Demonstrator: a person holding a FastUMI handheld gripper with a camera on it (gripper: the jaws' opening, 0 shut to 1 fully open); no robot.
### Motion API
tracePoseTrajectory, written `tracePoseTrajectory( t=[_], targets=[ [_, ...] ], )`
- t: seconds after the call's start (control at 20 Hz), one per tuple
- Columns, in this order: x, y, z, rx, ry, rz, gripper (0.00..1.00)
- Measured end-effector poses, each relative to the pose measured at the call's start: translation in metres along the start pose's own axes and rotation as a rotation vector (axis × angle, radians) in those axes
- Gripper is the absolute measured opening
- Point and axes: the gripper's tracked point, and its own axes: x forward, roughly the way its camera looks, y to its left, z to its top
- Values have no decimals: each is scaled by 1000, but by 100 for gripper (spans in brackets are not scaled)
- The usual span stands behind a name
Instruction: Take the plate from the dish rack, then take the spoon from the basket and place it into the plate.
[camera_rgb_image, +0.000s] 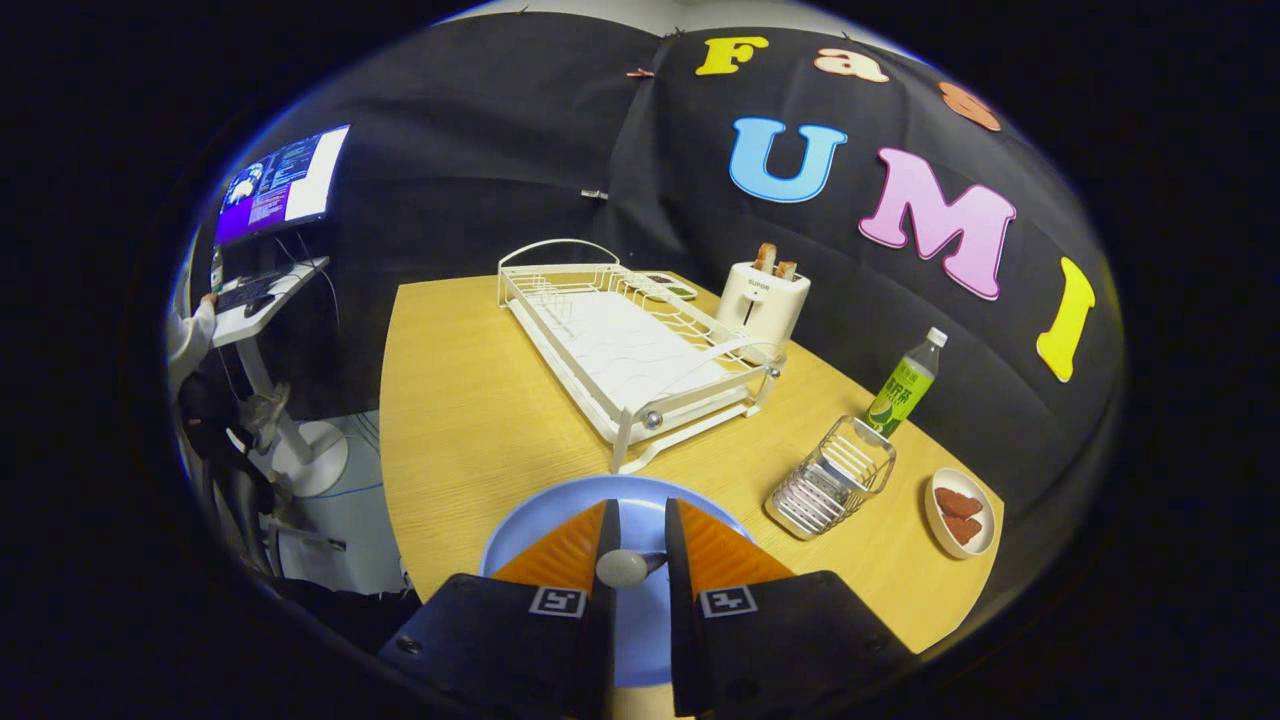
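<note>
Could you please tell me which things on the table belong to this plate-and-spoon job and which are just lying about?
Job:
blue plate, under the tongs
spoon, between the fingers, over the plate
white dish rack
wire basket

Lying about:
toaster holding toast
green bottle
small dish of brown pieces

I see a pale blue plate on my light wood-grain table. At twelve o'clock stands a white wire dish rack, at one a white toaster. The bottle has a green label and white cap; the basket is silver wire.
</note>
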Motion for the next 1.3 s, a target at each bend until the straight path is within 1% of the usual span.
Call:
tracePoseTrajectory(
  t=[0.05, 0.15, 0.2, 0.25, 0.35, 0.55, 0.75, 0.9, 0.95, 1.0, 1.1, 1.3],
  targets=[
    [0, 8, -5, 39, 34, 40, 34],
    [-4, 27, -3, 157, 70, 125, 75],
    [-10, 29, 7, 215, 67, 140, 95],
    [-12, 26, 16, 257, 57, 134, 100],
    [-13, 11, 32, 307, 36, 87, 100],
    [-18, -15, 59, 386, -19, -32, 99],
    [-31, -44, 88, 440, -67, -195, 99],
    [-50, -64, 118, 501, -129, -330, 99],
    [-57, -65, 128, 512, -145, -362, 99],
    [-66, -67, 140, 512, -161, -396, 99],
    [-90, -76, 169, 494, -221, -497, 99],
    [-128, -78, 219, 474, -345, -627, 99]
  ],
)
